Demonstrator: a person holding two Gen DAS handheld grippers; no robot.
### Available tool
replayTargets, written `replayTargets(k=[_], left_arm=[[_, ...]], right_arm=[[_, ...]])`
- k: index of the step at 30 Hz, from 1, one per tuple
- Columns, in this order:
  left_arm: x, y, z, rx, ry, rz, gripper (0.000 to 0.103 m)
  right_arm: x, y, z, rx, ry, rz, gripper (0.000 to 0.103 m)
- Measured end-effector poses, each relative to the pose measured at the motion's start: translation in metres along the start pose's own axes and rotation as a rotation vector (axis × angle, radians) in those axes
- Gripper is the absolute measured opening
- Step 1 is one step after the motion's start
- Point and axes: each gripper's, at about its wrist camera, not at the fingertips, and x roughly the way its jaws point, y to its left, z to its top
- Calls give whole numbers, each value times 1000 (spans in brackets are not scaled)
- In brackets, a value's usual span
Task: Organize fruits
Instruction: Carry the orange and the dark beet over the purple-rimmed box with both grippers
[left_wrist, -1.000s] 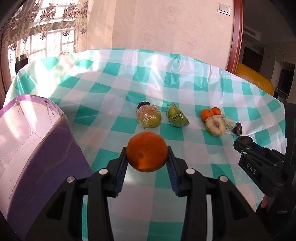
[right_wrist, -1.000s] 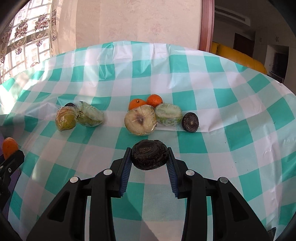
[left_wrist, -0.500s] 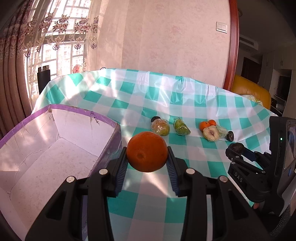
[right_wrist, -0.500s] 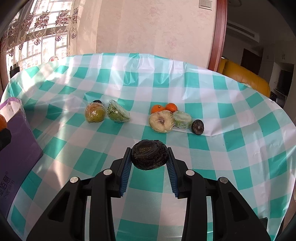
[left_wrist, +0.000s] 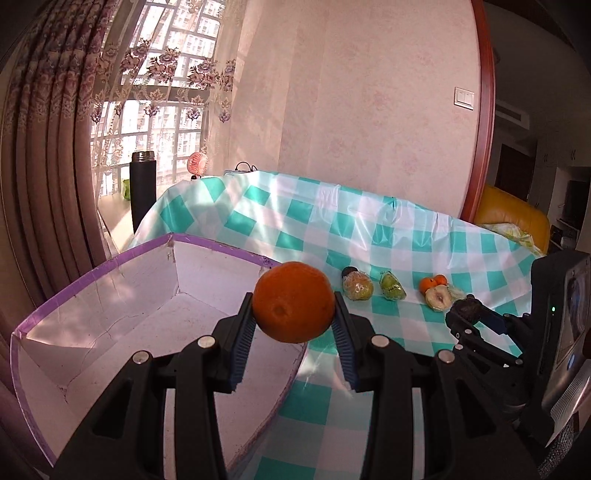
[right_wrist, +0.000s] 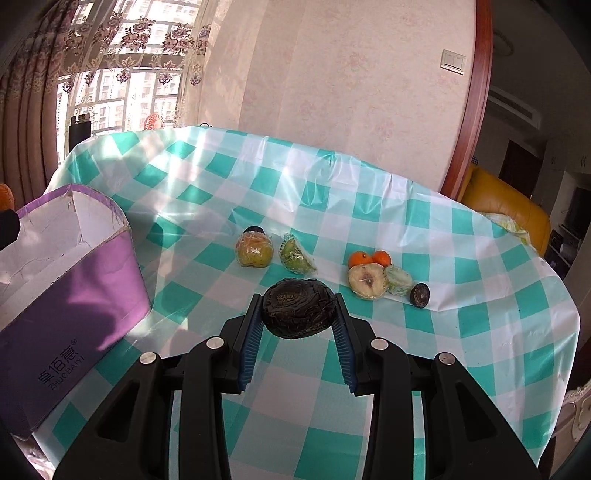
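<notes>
My left gripper (left_wrist: 294, 306) is shut on an orange (left_wrist: 294, 302) and holds it in the air over the right edge of the open purple box (left_wrist: 110, 332). My right gripper (right_wrist: 298, 308) is shut on a dark wrinkled fruit (right_wrist: 298, 308), held above the checked tablecloth; it also shows in the left wrist view (left_wrist: 467, 308). On the cloth lie a wrapped yellow fruit (right_wrist: 255, 253), a wrapped green piece (right_wrist: 297, 254), two small oranges (right_wrist: 367, 258), a cut pale fruit (right_wrist: 367, 282), a wrapped pale green piece (right_wrist: 399, 280) and a small dark fruit (right_wrist: 420, 294).
The purple box (right_wrist: 74, 280) stands at the table's left front, white inside. A black flask (left_wrist: 142, 190) and a small pink fan (left_wrist: 197, 164) stand by the window beyond the table. A yellow sofa (right_wrist: 506, 206) is at the right.
Both grippers have risen and drawn back from the fruits. The left one has carried the orange leftwards over the purple box's edge. Both grips are unchanged.
</notes>
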Motion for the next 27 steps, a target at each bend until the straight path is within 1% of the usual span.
replayTargets(k=[4, 7, 10, 13, 14, 16, 18, 20, 23, 27], left_arm=[[-11, 25, 5, -14, -6, 40, 41], [-17, 47, 6, -30, -3, 87, 41], [-22, 69, 7, -55, 30, 87, 41], [-30, 85, 7, -36, 33, 160, 41], [-32, 92, 7, -37, 42, 170, 41], [-33, 108, 6, -45, 67, 186, 41], [-32, 124, 2, -46, 90, 220, 41], [-28, 140, -3, -60, 128, 244, 41], [-20, 162, -11, -75, 189, 261, 41], [-8, 175, -20, -41, 270, 277, 41]], right_arm=[[-12, 30, 7, -55, -26, 35, 37], [-21, 55, 12, -103, -44, 65, 37], [-27, 82, 16, -155, -57, 98, 37], [-35, 107, 23, -188, -73, 139, 37], [-37, 114, 25, -198, -78, 153, 37], [-41, 129, 30, -215, -85, 185, 37], [-42, 143, 35, -222, -74, 232, 37], [-40, 156, 38, -223, -52, 282, 37], [-38, 176, 42, -245, -37, 328, 37], [-25, 202, 44, -275, 37, 404, 37]])
